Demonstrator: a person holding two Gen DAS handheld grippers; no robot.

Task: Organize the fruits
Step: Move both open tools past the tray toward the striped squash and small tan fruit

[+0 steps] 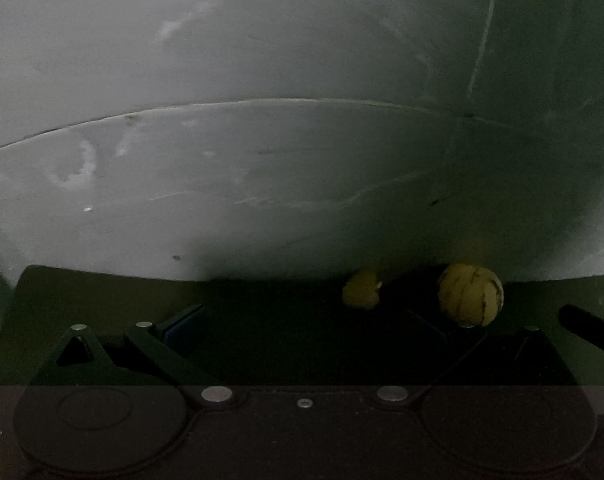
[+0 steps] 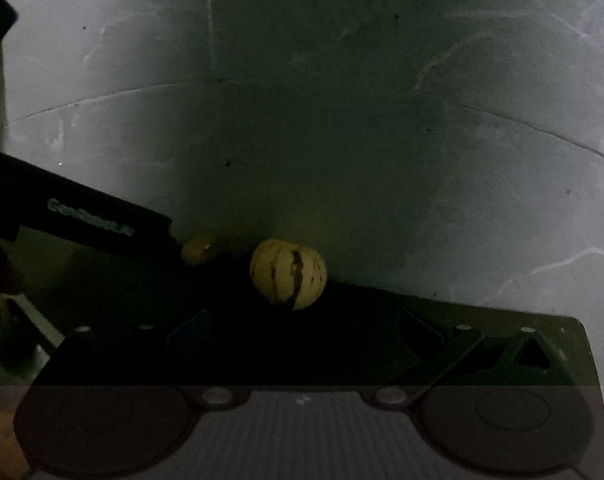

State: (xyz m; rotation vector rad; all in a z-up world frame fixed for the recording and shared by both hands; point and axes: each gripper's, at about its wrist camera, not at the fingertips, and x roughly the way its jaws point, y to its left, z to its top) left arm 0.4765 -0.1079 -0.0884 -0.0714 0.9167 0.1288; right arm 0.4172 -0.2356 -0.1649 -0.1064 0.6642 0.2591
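The scene is dim. A round pale-yellow fruit with dark stripes (image 1: 470, 294) (image 2: 287, 274) lies on a dark mat (image 1: 101, 292) near its far edge. A smaller yellow fruit (image 1: 362, 289) (image 2: 197, 252) sits just left of it. My left gripper (image 1: 306, 320) is open, with the small fruit ahead between the fingers' lines and the striped fruit by the right finger's tip. My right gripper (image 2: 302, 334) is open too, low over the mat, and the striped fruit lies straight ahead of its gap. The left gripper's black body (image 2: 89, 216) reaches in from the left in the right wrist view.
Grey scuffed tiles (image 1: 302, 160) with thin joints lie beyond the mat's far edge. A black part (image 1: 586, 324) pokes in at the right of the left wrist view. A blurred orange shape (image 2: 1, 440) shows at the bottom left of the right wrist view.
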